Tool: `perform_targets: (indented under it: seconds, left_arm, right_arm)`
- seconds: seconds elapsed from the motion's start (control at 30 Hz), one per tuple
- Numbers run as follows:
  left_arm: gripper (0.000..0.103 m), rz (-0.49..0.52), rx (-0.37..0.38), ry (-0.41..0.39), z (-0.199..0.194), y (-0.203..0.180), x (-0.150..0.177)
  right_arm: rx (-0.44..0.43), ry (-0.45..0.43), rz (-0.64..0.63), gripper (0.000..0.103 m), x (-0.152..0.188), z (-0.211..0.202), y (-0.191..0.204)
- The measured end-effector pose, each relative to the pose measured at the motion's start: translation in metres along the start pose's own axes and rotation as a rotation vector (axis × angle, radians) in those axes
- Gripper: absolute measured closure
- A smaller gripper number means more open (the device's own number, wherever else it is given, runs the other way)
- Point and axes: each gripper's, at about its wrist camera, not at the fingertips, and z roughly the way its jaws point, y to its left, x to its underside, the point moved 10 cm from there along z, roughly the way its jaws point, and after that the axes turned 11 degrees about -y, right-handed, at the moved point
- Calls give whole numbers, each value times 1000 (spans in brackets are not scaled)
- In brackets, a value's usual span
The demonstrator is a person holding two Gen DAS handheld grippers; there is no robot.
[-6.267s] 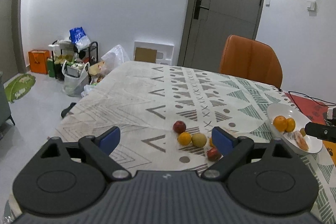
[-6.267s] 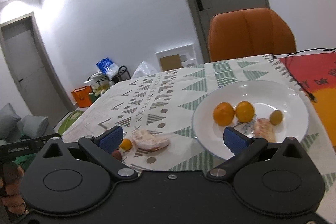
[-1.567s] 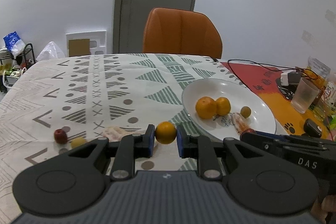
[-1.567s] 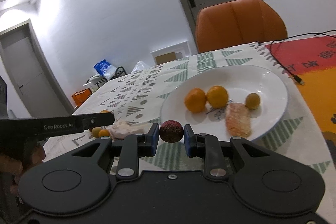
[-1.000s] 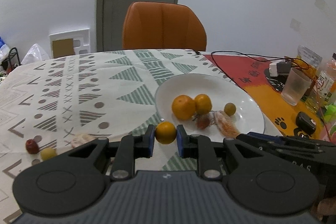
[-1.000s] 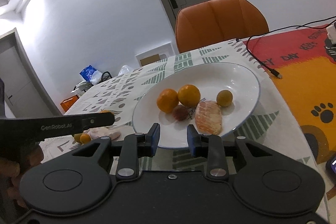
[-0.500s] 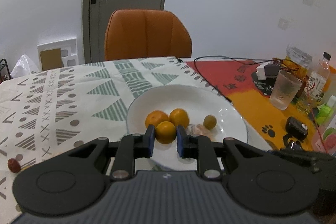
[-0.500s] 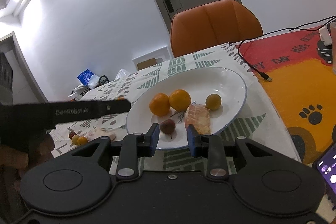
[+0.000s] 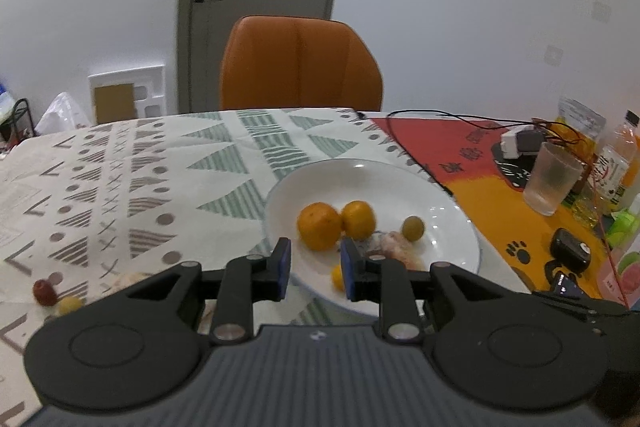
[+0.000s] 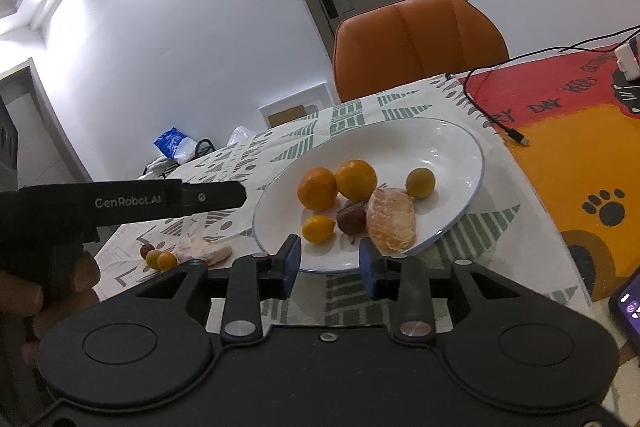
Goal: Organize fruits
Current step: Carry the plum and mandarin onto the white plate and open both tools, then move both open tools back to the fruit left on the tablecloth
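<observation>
A white plate (image 10: 448, 143) holds two oranges (image 10: 356, 179), a small orange fruit (image 10: 318, 228), a dark red fruit (image 10: 351, 219), a peeled orange (image 10: 391, 215) and a yellow-green fruit (image 10: 420, 182). The plate also shows in the left wrist view (image 9: 384, 183). My left gripper (image 9: 314, 269) is open and empty above the plate's near rim, with the small orange fruit (image 9: 337, 275) just below its right finger. My right gripper (image 10: 329, 267) is open and empty at the plate's near edge. A red fruit (image 9: 44, 291), a yellow fruit (image 9: 69, 305) and a peeled piece (image 10: 202, 251) lie on the tablecloth to the left.
An orange chair (image 9: 300, 67) stands behind the table. A glass (image 9: 554, 179), bottles, a white charger with cables (image 9: 520, 143) and a phone (image 9: 568, 285) crowd the right side on the orange mat. The left gripper's body (image 10: 120, 203) reaches across the right wrist view.
My left gripper opened and let go of the small orange fruit, which now lies on the plate. My right gripper has opened a little wider and stays empty.
</observation>
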Motion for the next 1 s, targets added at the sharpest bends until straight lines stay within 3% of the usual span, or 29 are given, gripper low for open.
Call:
perform_targets:
  seconds: [0.07,0.23,0.53,1.0]
  left_arm:
    - [74,-5,-17,4,-3,6,1]
    - [49,-17,-66,-18,-14,23,0]
    - [27,-43,-148,-39,-30,56,-1]
    - [19,-96,-259,-42,-50,108,8]
  right_arm:
    - [-7,0,-3,66,1,1,3]
    - [-14,-1,-11,58,1,1,10]
    - [-25,3,-26,43,4,7,22]
    - [-67,7,-57,10,7,22,52]
